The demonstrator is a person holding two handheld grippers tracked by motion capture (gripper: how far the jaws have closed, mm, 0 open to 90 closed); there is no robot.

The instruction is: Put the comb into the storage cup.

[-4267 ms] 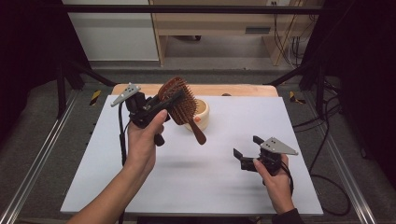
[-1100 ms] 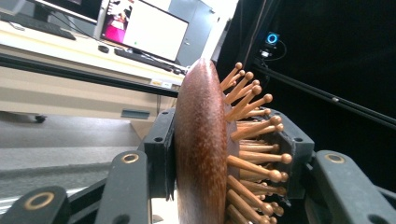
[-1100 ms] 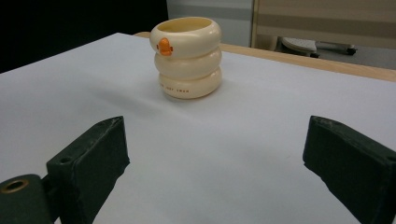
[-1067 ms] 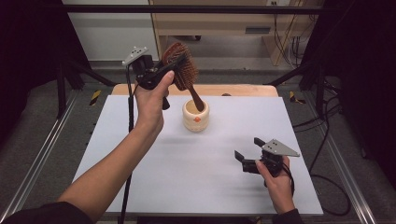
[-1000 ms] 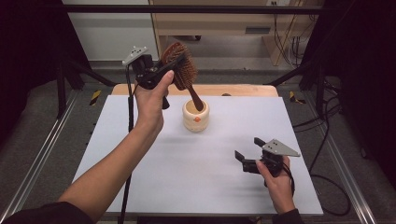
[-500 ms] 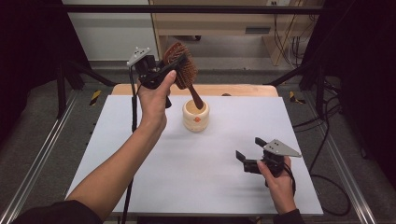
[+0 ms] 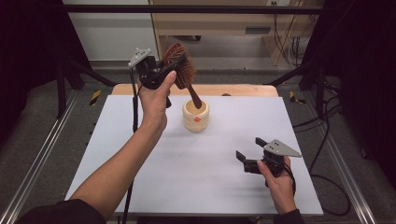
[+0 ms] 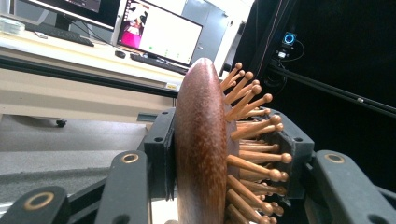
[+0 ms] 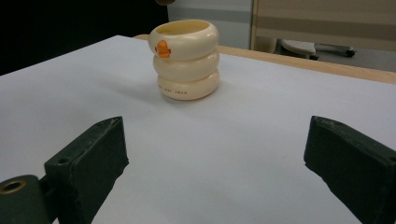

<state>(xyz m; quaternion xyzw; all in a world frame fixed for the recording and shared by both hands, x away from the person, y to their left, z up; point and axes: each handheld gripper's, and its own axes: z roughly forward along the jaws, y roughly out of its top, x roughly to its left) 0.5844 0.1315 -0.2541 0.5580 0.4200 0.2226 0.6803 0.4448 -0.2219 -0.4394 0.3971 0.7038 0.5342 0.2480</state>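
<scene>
High view: the left tongs (image 7: 164,72) are raised above the far part of the white bench (image 7: 140,154), clamped on the head of a wooden hairbrush (image 7: 181,70). The brush hangs tilted, its dark handle pointing down toward five o'clock with the tip at the mouth of a cream ringed cup (image 7: 195,115), which stands on the bench's far half. A few seconds back the brush was held lower, lying across in front of the cup; it has since been lifted and turned handle-down, and over the last second it has hardly shifted. That suggests the brush is lined up to be dropped handle-first into the cup, with only the lowering and letting go left. The right tongs (image 7: 247,154) rest on the bench at about four o'clock from the cup, well apart from it, in the same spot as before.

Left gripper view: the brush (image 8: 205,149) stands on edge between the two black jaws, its smooth brown back to the left and its ball-tipped wooden pins fanning to the right. Both pads press on it, so the grip is firm. Desks and lit monitors (image 8: 159,32) sit behind.

Right gripper view: the jaws stand wide apart with nothing between them, low over the bench (image 9: 233,154). The cup (image 9: 187,58) stands ahead at twelve o'clock, an orange mark on its top ring.
</scene>
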